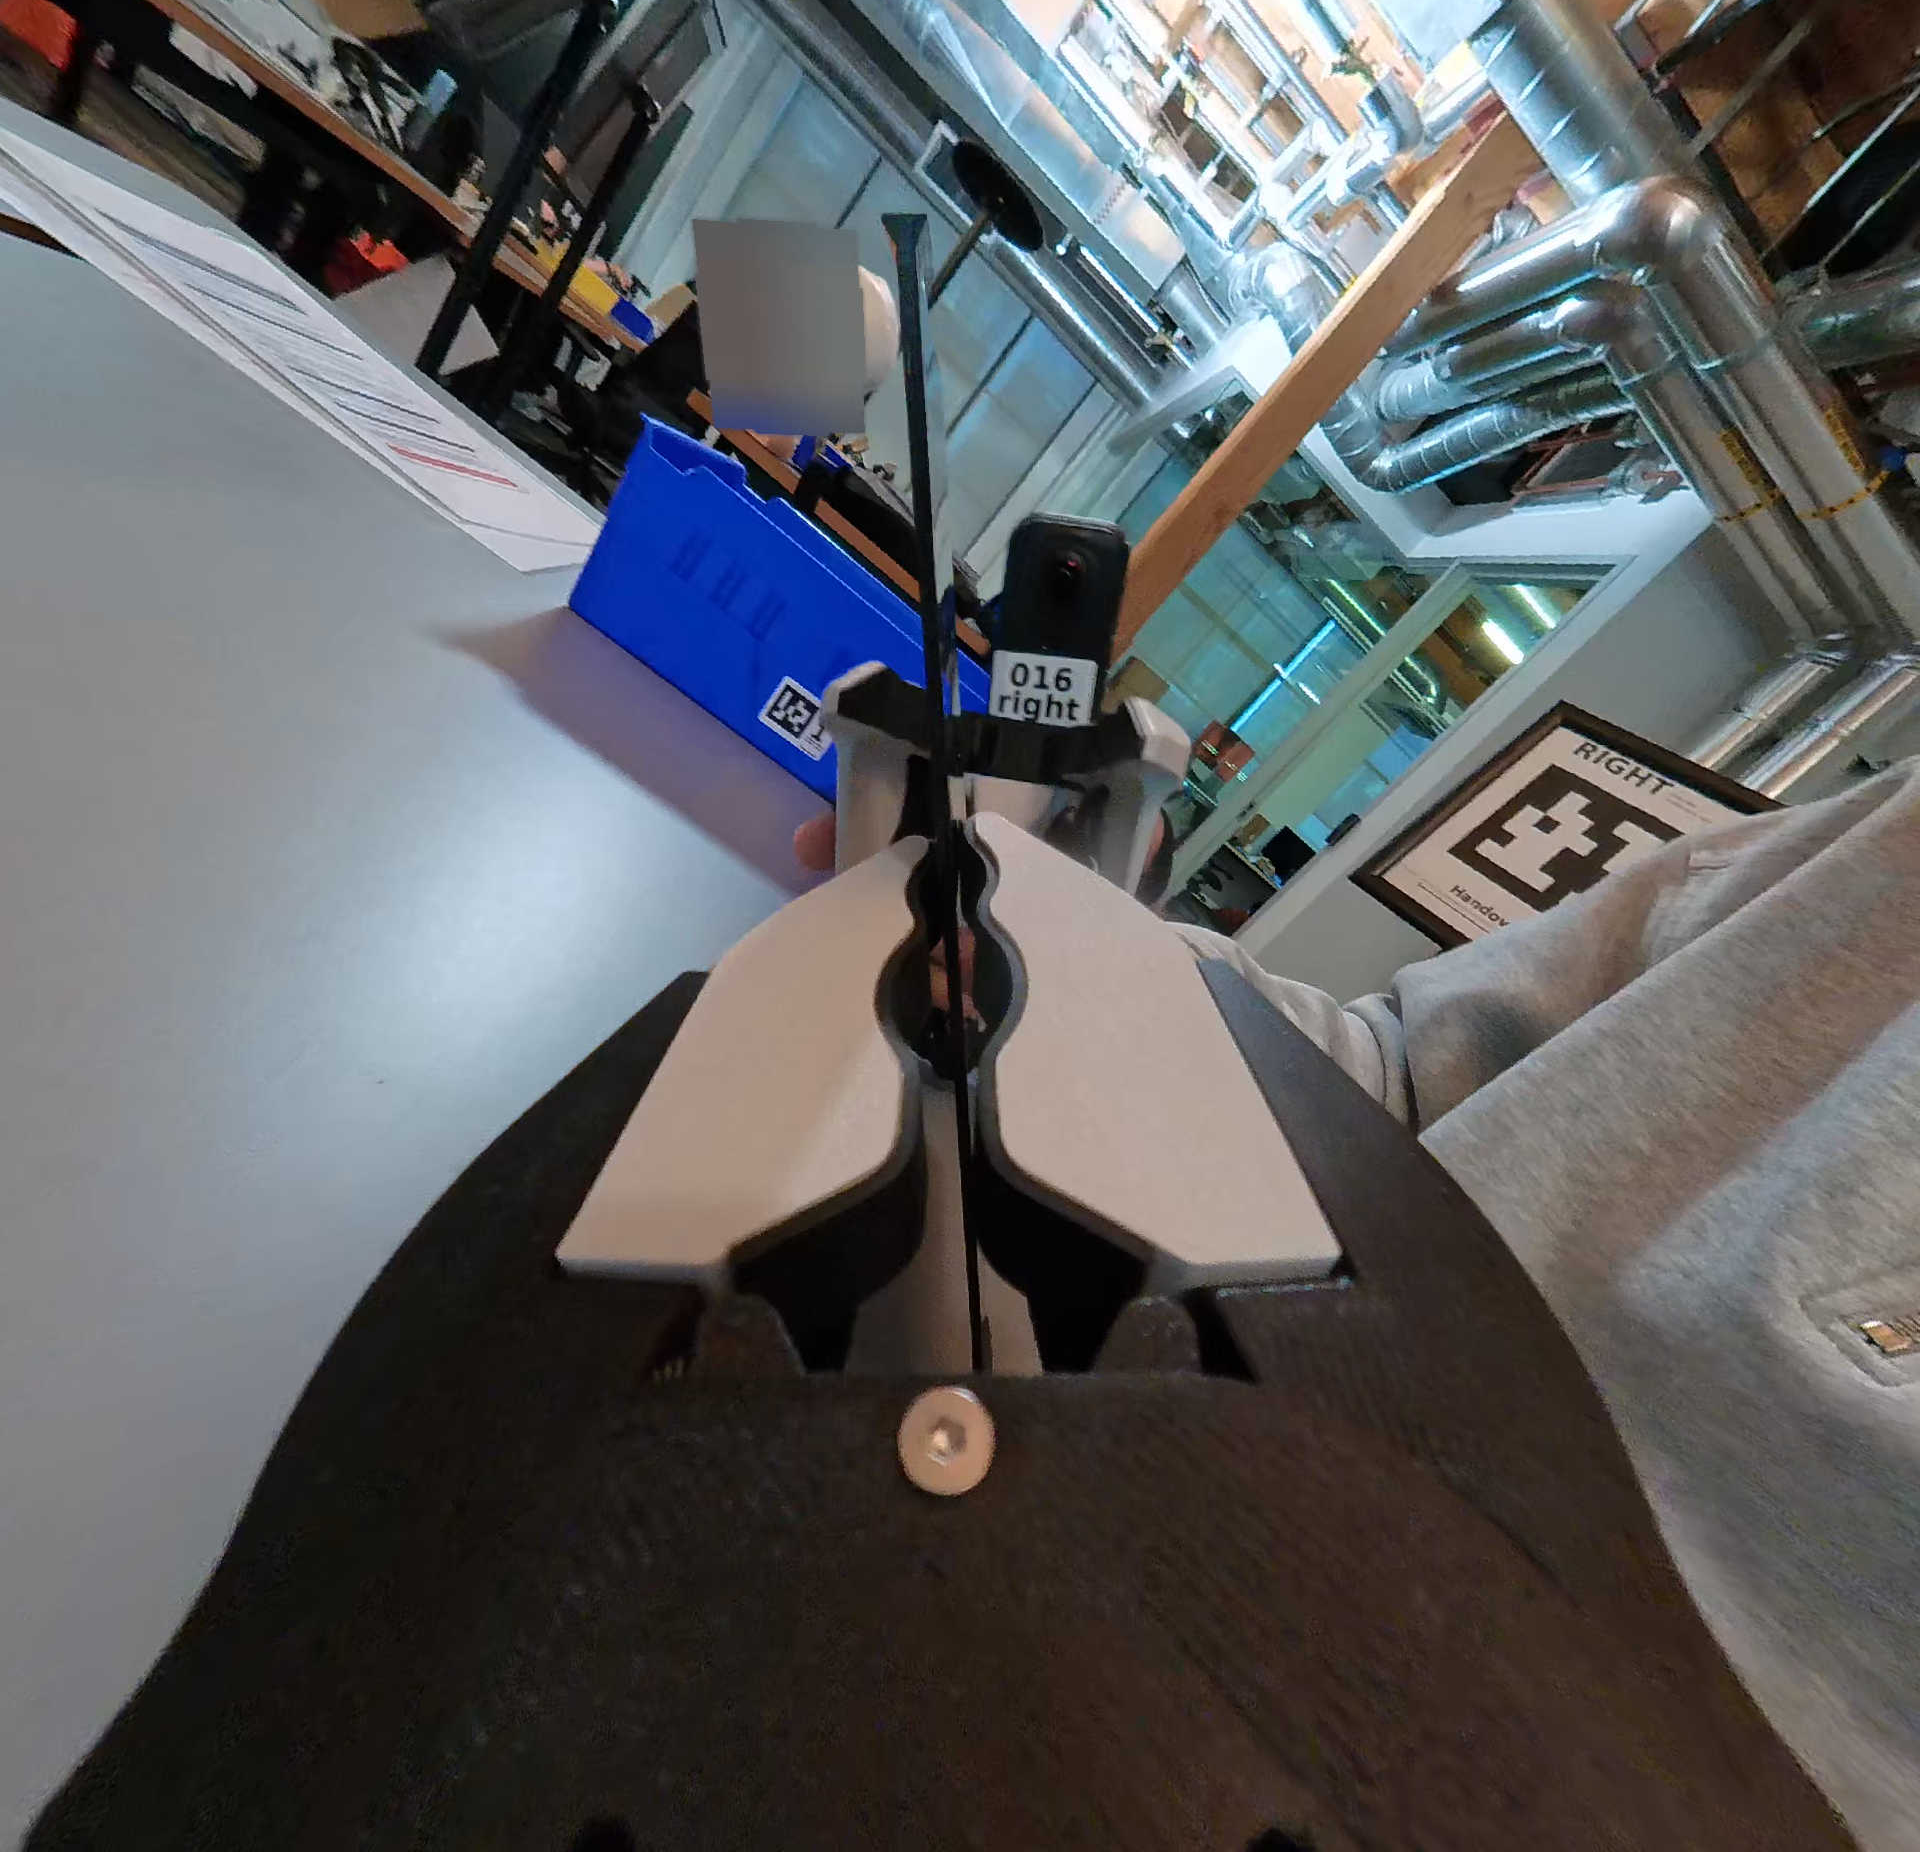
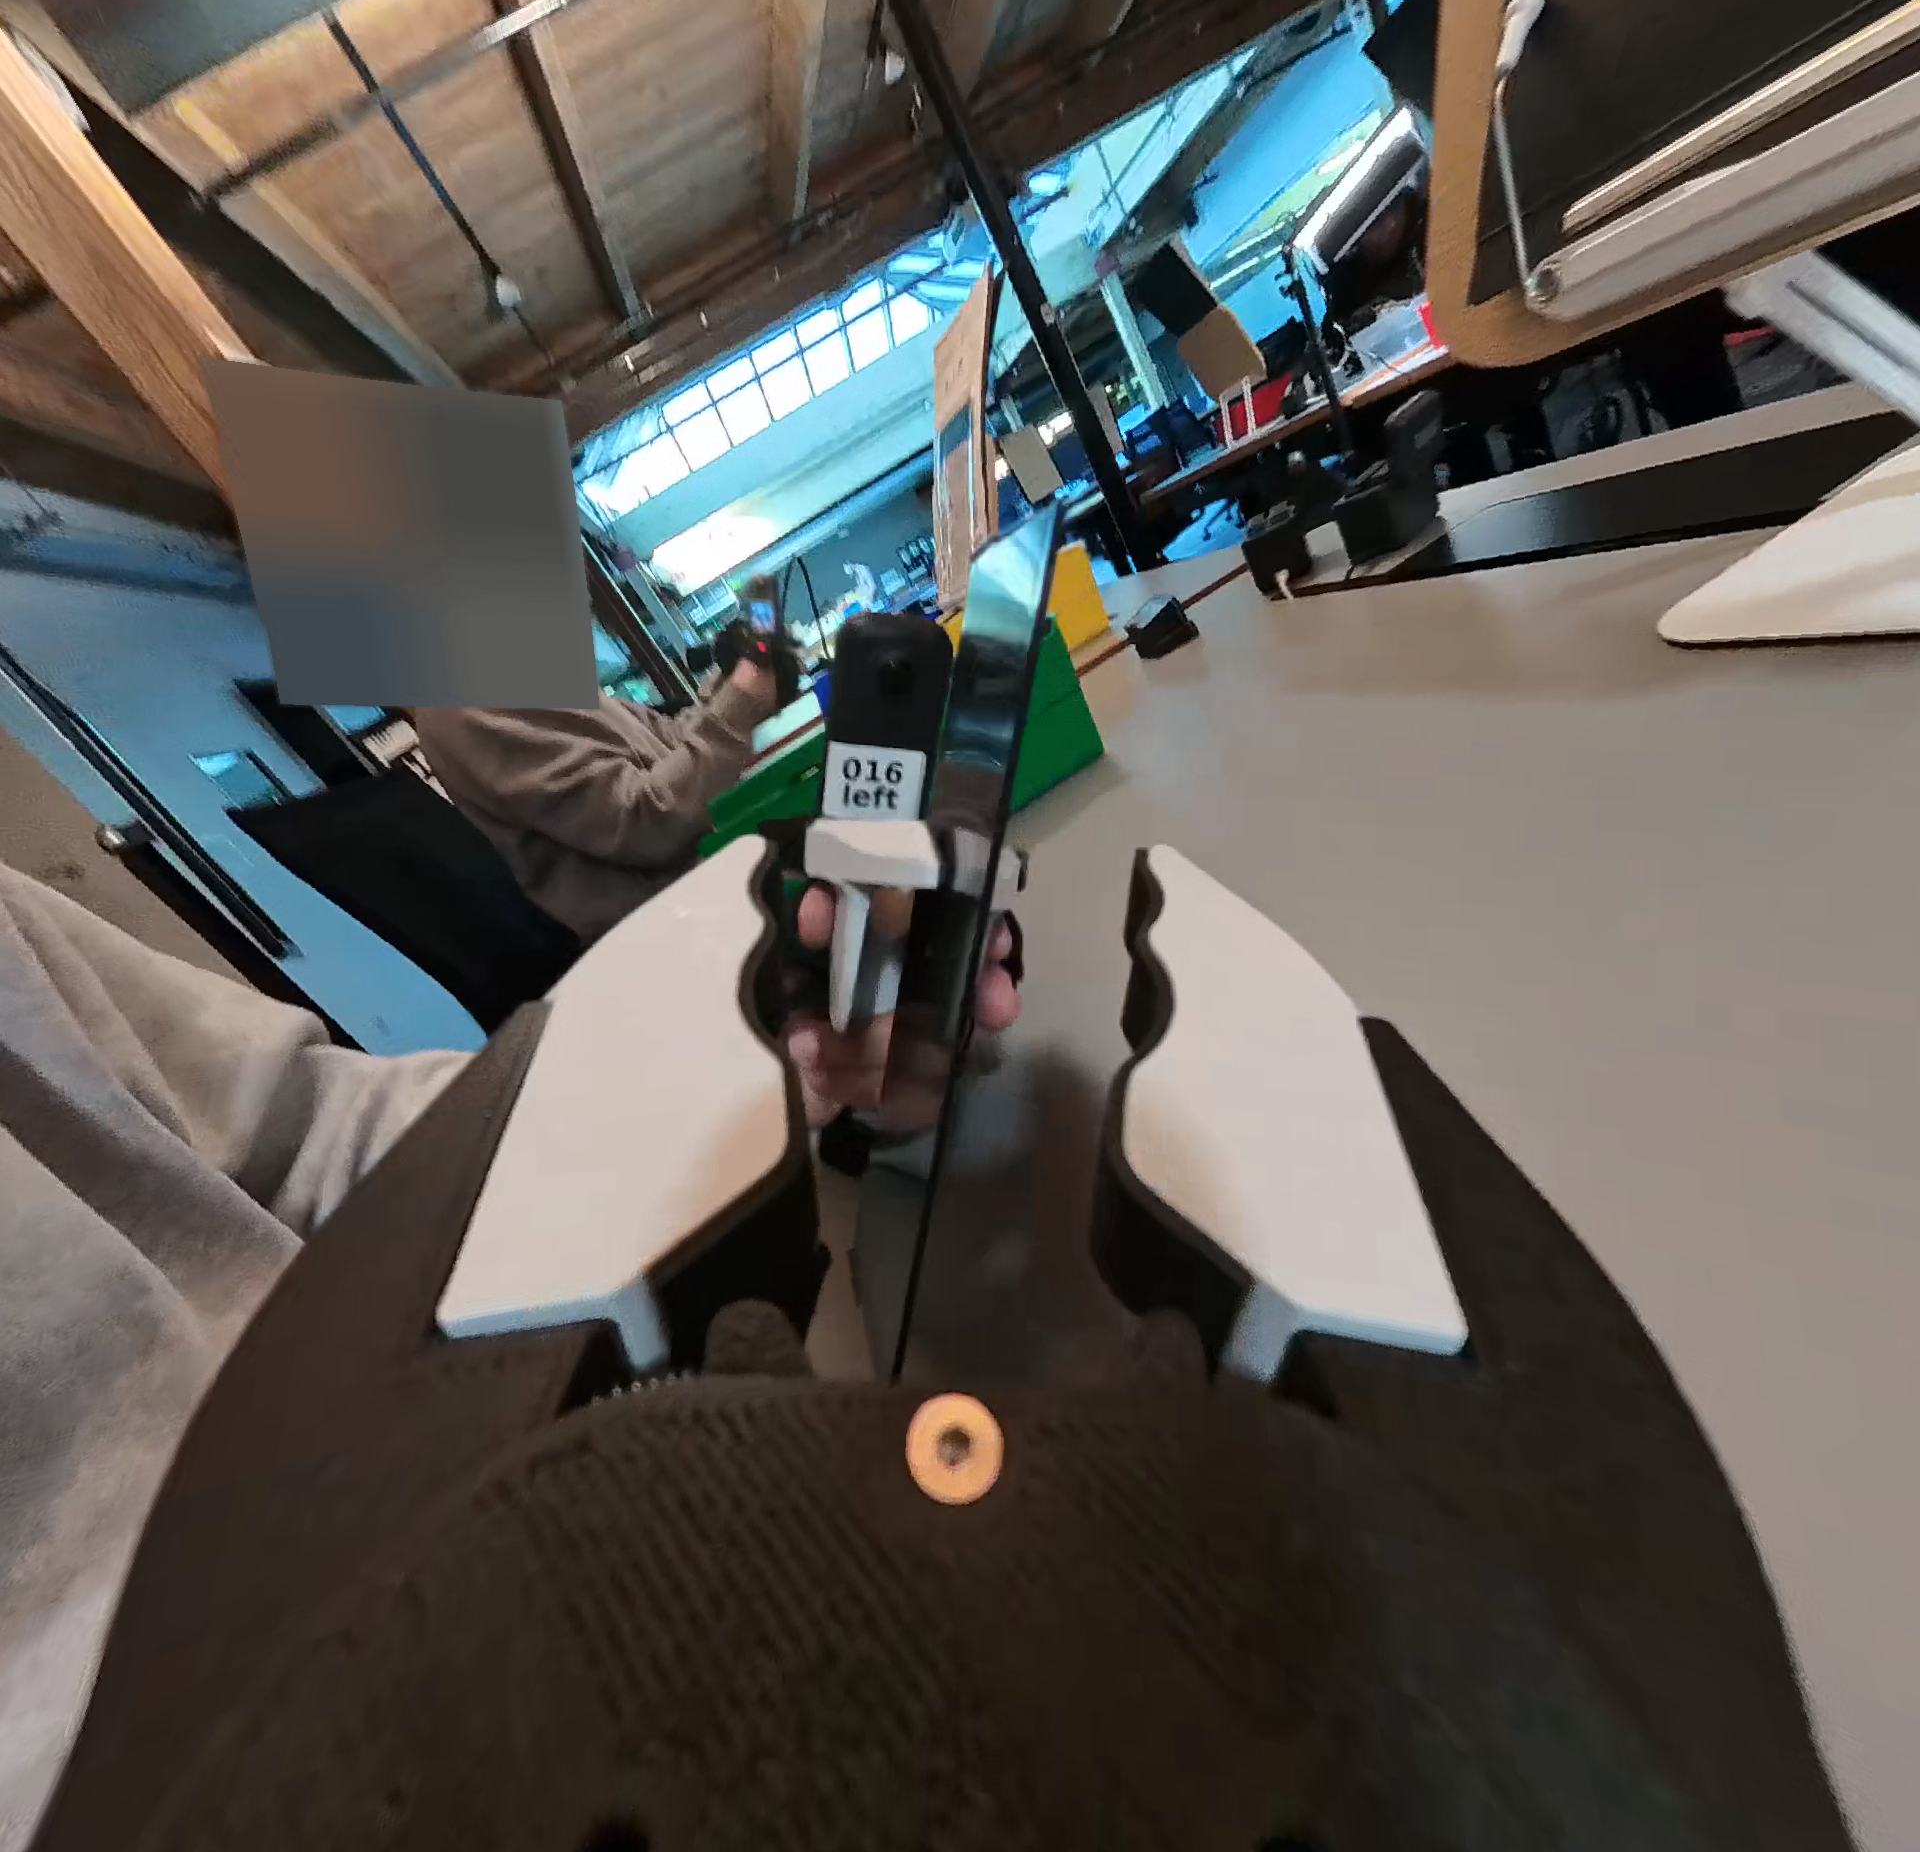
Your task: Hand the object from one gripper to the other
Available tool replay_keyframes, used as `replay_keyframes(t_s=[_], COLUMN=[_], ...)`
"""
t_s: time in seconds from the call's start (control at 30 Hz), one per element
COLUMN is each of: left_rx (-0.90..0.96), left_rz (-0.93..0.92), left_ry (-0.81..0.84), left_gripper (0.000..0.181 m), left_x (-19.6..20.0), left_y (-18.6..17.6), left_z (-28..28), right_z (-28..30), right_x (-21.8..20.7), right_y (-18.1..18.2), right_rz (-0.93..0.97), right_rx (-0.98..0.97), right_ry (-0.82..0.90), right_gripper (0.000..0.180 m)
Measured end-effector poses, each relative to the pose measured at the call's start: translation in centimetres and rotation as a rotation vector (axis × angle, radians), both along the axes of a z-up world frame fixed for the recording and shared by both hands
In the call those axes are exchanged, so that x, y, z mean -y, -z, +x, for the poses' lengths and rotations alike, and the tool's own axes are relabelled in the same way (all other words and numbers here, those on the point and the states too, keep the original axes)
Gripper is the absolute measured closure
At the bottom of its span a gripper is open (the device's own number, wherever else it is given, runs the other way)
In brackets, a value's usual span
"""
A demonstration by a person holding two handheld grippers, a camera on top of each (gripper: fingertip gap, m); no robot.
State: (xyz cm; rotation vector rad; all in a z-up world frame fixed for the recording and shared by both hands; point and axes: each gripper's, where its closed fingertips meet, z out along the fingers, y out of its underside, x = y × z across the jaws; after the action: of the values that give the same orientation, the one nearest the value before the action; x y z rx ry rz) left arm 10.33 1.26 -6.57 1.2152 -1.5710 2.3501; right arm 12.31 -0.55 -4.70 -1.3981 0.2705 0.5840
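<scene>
Between the white fingers (image 1: 831, 1054) of the left claw (image 1: 951, 857), centre frame, sits a thin black flat object (image 1: 920, 452), edge-on, clamped at the scalloped tips and running up to the upper middle of the frame. Left claw: closed on it.

Right wrist view: same object (image 2: 987, 722) shows a glossy dark face and stands upright mid-frame, in the gap between the right claw's fingers (image 2: 623, 1127). Right claw (image 2: 951, 867): spread wide, neither finger touching the object. Beyond it, the left claw with its black camera (image 2: 888, 680), a hand (image 2: 904, 1033) wrapped around the grip.

Left view: right claw (image 1: 997, 742) faces back from just past the tips, jaws apart. Blue bin (image 1: 727, 576) left of centre on the grey surface (image 1: 260, 867), framed marker board (image 1: 1538, 826) at right, grey sleeve (image 1: 1662, 1075) lower right. Green bin (image 2: 1060, 722) behind the object in the right view.
</scene>
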Motion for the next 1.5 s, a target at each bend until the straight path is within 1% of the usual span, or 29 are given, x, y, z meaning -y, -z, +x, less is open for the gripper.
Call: replay_keyframes(t_s=[0.1, 0.17, 0.27, 0.3, 0.4, 0.43, 0.57, 0.73, 0.8, 0.9, 1.0, 1.17, 1.27, 1.37, 1.43, 1.5], left_rx=[0.007, 0.016, 0.006, 0.0, -0.01, -0.015, -0.011, -0.021, -0.025, -0.026, -0.052, -0.091, -0.061, -0.064, -0.077, -0.091], left_rz=[-0.003, -0.002, 0.032, 0.045, 0.066, 0.069, 0.066, 0.015, -0.001, -0.024, -0.032, -0.018, -0.002, 0.019, 0.021, 0.031], left_ry=[0.057, 0.11, 0.143, 0.152, 0.173, 0.175, 0.166, 0.086, 0.062, 0.051, 0.082, 0.189, 0.19, 0.204, 0.224, 0.226], left_gripper=[0.178, 0.178, 0.178, 0.178, 0.178, 0.177, 0.174, 0.146, 0.139, 0.133, 0.13, 0.124, 0.129, 0.14, 0.149, 0.164], left_x=[1.1, 2.0, 3.0, 3.3, 4.0, 4.1, 4.1, 3.2, 2.7, 2.4, 2.8, 4.8, 5.3, 5.6, 5.9, 6.0], left_y=[-0.2, -0.2, 0.2, 0.4, 0.8, 0.9, 0.8, 0.5, 0.5, 0.2, 0.5, 1.2, 0.9, 1.1, 1.3, 1.5], left_z=[-0.5, -1.0, -1.3, -1.4, -1.6, -1.6, -1.6, -0.6, -0.3, -0.2, -0.3, -1.2, -1.4, -1.7, -1.8, -1.8], right_z=[0.3, 0.2, -0.5, -0.8, -1.4, -1.4, -1.4, -0.8, -0.4, 0.4, 1.3, 2.5, 2.5, 2.1, 1.9, 1.7], right_x=[0.4, 0.5, 0.5, 0.5, 0.5, 0.4, 0.5, 0.7, 1.0, 1.6, 2.3, 3.0, 3.0, 2.8, 2.7, 2.6], right_y=[-0.6, -0.7, -0.9, -1.0, -0.5, -0.4, -0.5, -0.5, -0.8, -1.3, -1.7, -2.0, -2.0, -2.1, -2.2, -2.2], right_rz=[0.041, 0.052, 0.058, 0.058, 0.025, 0.014, 0.012, 0.009, 0.027, 0.052, 0.083, 0.137, 0.153, 0.165, 0.166, 0.166], right_rx=[-0.062, -0.076, -0.077, -0.073, -0.055, -0.05, -0.056, -0.072, -0.092, -0.119, -0.144, -0.211, -0.243, -0.244, -0.237, -0.235], right_ry=[-0.011, -0.028, -0.079, -0.093, -0.122, -0.12, -0.121, -0.102, -0.09, -0.072, -0.05, -0.016, -0.019, -0.023, -0.027, -0.033], right_gripper=[0.121, 0.125, 0.136, 0.142, 0.171, 0.177, 0.177, 0.177, 0.177, 0.177, 0.178, 0.178, 0.178, 0.178, 0.177, 0.177])
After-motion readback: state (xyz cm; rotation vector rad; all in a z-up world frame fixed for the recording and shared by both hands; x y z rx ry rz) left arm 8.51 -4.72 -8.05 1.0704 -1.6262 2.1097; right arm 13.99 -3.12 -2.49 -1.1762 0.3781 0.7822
